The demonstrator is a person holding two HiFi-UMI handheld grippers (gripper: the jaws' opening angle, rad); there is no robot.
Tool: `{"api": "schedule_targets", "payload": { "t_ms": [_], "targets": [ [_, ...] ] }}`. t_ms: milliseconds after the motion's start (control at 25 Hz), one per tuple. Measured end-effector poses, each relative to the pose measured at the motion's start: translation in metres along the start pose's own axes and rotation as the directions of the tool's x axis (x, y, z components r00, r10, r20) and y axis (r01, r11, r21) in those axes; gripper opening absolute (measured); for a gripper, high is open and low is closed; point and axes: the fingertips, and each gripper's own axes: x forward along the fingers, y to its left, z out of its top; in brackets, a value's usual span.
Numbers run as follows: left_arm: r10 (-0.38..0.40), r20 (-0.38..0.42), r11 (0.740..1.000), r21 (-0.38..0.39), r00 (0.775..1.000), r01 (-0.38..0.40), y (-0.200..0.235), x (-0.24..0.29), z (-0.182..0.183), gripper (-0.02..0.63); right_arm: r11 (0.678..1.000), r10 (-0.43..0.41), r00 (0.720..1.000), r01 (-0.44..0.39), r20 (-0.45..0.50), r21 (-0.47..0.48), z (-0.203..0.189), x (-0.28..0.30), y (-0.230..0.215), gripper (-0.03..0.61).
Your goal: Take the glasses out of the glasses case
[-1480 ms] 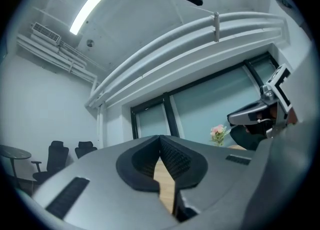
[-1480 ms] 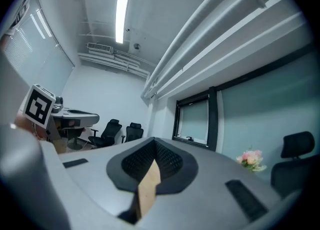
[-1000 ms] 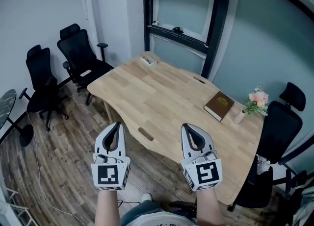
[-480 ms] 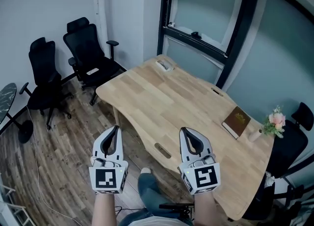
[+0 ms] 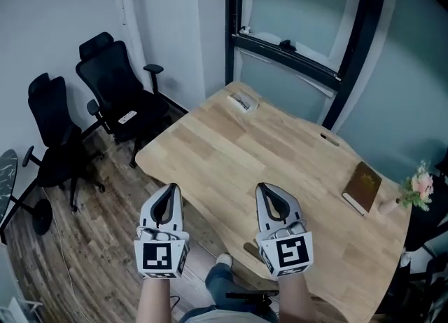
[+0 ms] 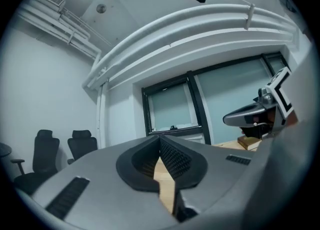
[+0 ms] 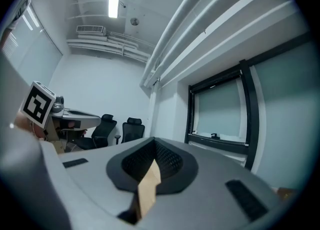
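A small pale glasses case (image 5: 243,101) lies at the far end of the wooden table (image 5: 245,160), near the window; I cannot see whether it holds glasses. Both grippers are held up side by side over the table's near edge, far from the case. My left gripper (image 5: 169,190) is shut with nothing in it, its tips meeting (image 6: 160,137). My right gripper (image 5: 268,188) is shut and empty too, jaws closed at the tip (image 7: 152,140). Each gripper view shows the other gripper off to the side.
A brown book (image 5: 362,186) lies at the table's right end beside a small vase of flowers (image 5: 418,188). Two black office chairs (image 5: 112,83) stand on the wood floor at the left. A dark-framed window (image 5: 294,41) is behind the table.
The head view has swung: the table, book and flowers have slid to the right in the picture. Both grippers stay shut, held in the same pose.
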Motion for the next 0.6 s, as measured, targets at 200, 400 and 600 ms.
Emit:
{"api": "schedule_targets", "payload": {
  "t_ms": [200,400,600],
  "targets": [
    [-0.062,-0.018,0.998,-0.002,0.998,0.062,0.023,0.074,-0.007,0.017,0.999,-0.040,0.998,0.040,-0.041,-0.011,-0.016,0.067,-0.020,0.009],
    [-0.092,-0.043,0.996,-0.004,0.995,0.092,0.043,0.121,-0.022,0.017,0.996,-0.088,0.994,0.089,-0.057,0.016,-0.022,0.104,-0.037,0.009],
    [-0.142,-0.039,0.990,-0.010,0.989,0.141,0.053,0.174,-0.029,0.017,0.989,-0.151,0.987,0.150,-0.050,-0.009,-0.018,0.127,-0.062,0.009]
  ]
}}
